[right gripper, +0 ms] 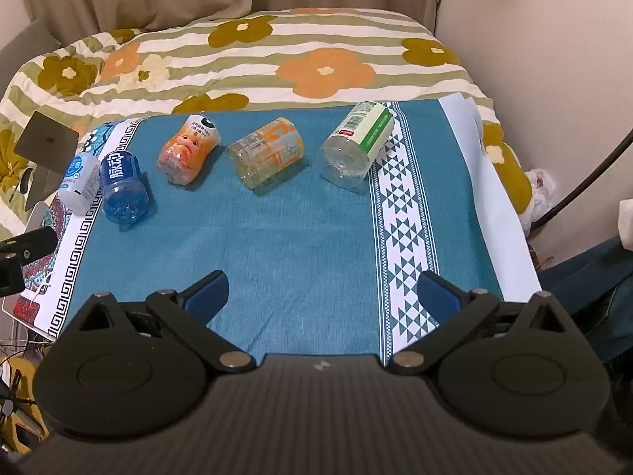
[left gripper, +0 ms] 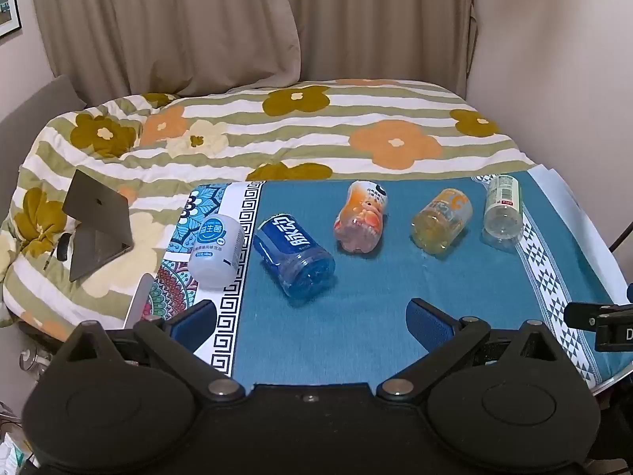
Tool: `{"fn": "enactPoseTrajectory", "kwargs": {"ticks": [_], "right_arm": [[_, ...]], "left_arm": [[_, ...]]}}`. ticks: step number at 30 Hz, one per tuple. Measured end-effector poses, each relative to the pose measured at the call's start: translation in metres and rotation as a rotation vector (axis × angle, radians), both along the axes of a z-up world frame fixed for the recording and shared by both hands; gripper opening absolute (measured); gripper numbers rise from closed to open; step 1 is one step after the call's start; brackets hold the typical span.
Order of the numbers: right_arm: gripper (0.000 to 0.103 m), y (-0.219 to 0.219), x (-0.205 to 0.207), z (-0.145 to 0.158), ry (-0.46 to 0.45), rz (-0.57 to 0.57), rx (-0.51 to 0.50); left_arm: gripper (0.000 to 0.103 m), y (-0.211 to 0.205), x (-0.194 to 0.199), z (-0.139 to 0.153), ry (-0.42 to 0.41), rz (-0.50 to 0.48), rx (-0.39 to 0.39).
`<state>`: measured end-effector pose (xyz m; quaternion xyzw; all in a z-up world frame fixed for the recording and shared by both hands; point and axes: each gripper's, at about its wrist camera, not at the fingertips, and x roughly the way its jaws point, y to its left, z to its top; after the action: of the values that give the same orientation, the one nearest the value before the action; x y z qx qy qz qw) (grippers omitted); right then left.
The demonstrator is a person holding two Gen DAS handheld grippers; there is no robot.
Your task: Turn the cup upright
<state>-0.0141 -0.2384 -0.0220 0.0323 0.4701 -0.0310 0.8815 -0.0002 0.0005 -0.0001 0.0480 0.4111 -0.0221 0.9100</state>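
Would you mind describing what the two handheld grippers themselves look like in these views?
Both the left gripper and the right gripper are matte black, with two round disc housings, silver pivot pins on angled linkage arms and blue fingers. The right one's body is ribbed grey with a small pale mark. No cables or sleeves show.

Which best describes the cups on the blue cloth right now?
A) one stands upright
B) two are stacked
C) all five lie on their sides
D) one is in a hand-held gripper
C: the white cup, blue cup, peach cup, yellow cup and green cup all lie tipped over, apart, ungripped.
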Motion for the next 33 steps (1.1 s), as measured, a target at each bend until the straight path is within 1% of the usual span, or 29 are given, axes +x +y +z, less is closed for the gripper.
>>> {"fn": "enactPoseTrajectory", "kwargs": {"ticks": [8,9,13,19,23,33], "right_arm": [[0.103,0.0,0.0,0.0,0.001,0.001,0.004],[0.103,0.0,0.0,0.0,0.001,0.002,0.006],[0.103,0.001,0.0,0.0,0.0,0.004,0.007],[0.103,0.001,0.0,-0.001,-0.001,0.005,0.006],[0.103,0.01,-0.003,-0.001,-0.006,0.009,0.004],[0.103,0.007,-0.001,0.003,-0.01,0.014,0.01]], "left_arm": [[0.103,0.006,-0.001,0.002,0.016,0.01,0.001],[0.103,0.001,0.001,0.0,0.01,-0.001,0.011],[0.103,0.003,0.002,-0.003,0.015,0.005,-0.005],[0.103,0.003,-0.001,-0.002,0.011,0.003,-0.004],[0.103,0.003,-0.002,-0.001,0.006,0.004,-0.003],[0.103,0.003,-0.004,0.002,-0.002,0.001,-0.005]]}}
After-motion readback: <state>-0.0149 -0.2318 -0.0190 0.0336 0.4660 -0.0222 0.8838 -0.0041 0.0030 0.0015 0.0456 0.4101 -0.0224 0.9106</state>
